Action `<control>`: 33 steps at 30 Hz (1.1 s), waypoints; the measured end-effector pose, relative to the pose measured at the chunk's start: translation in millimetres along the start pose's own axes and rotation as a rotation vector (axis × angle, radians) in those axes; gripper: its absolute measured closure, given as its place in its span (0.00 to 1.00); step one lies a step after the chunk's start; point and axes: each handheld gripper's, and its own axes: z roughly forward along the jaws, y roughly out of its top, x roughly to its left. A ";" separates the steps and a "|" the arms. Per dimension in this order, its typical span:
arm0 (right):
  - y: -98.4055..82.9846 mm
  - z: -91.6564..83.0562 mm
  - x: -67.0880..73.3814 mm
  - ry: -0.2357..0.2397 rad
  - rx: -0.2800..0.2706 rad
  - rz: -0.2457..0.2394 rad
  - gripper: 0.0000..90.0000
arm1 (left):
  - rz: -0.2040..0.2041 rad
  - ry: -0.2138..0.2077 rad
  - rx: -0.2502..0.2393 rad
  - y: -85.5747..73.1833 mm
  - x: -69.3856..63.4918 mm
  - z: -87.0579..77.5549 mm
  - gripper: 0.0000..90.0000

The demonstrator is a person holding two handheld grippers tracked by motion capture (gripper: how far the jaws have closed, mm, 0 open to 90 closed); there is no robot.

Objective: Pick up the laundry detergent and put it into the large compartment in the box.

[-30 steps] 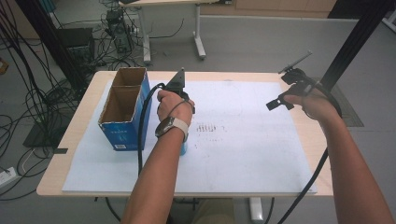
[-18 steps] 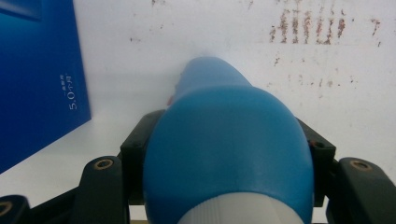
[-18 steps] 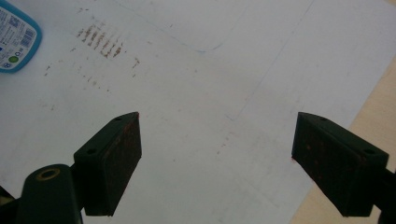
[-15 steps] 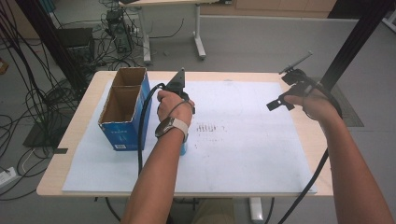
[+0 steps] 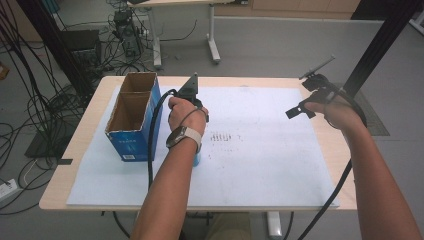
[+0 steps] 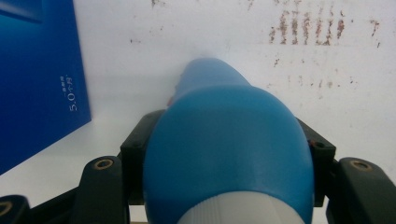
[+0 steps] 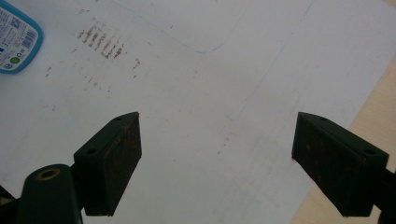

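- The left gripper (image 6: 224,186) is clamping a blue bottle (image 6: 224,154), its black jaws pressing on both flanks of the rounded body, with the white ribbed part of the bottle sitting at the bottom edge of the left gripper view.
- From the high view, the left hand (image 5: 186,114) is holding that gripper low over the white sheet (image 5: 260,165), just right of the blue cardboard box (image 5: 131,145), and a sliver of blue is peeking out beside the wrist.
- The bottle is lying along the jaws, its narrower end pointing away over the sheet; whether it is touching the paper, I can't tell.
- The box is standing open-topped with two compartments, both looking empty from above, and its blue wall is running along the left of the left gripper view.
- The right gripper (image 7: 215,163) is hanging wide open with nothing between its jaws, off over the sheet's right side near the table edge (image 7: 369,121).
- My read: the grasp is done, and the carry to the box is the step in hand.
- Next move, I'd judge, is calling for a lift clear of the box wall, a short swing left, then lowering the bottle into one compartment before letting go.
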 end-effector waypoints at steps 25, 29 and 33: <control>0.6 0.6 2.7 0.001 0.002 -0.003 0.17 | 0.003 -0.001 -0.005 -1.1 0.3 0.1 0.43; -0.3 0.7 2.3 0.001 0.000 -0.003 0.17 | 0.002 -0.001 -0.007 -1.5 0.2 0.1 0.43; -1.2 0.6 2.6 0.001 -0.001 -0.002 0.17 | 0.004 0.000 -0.007 -1.7 0.0 0.1 0.43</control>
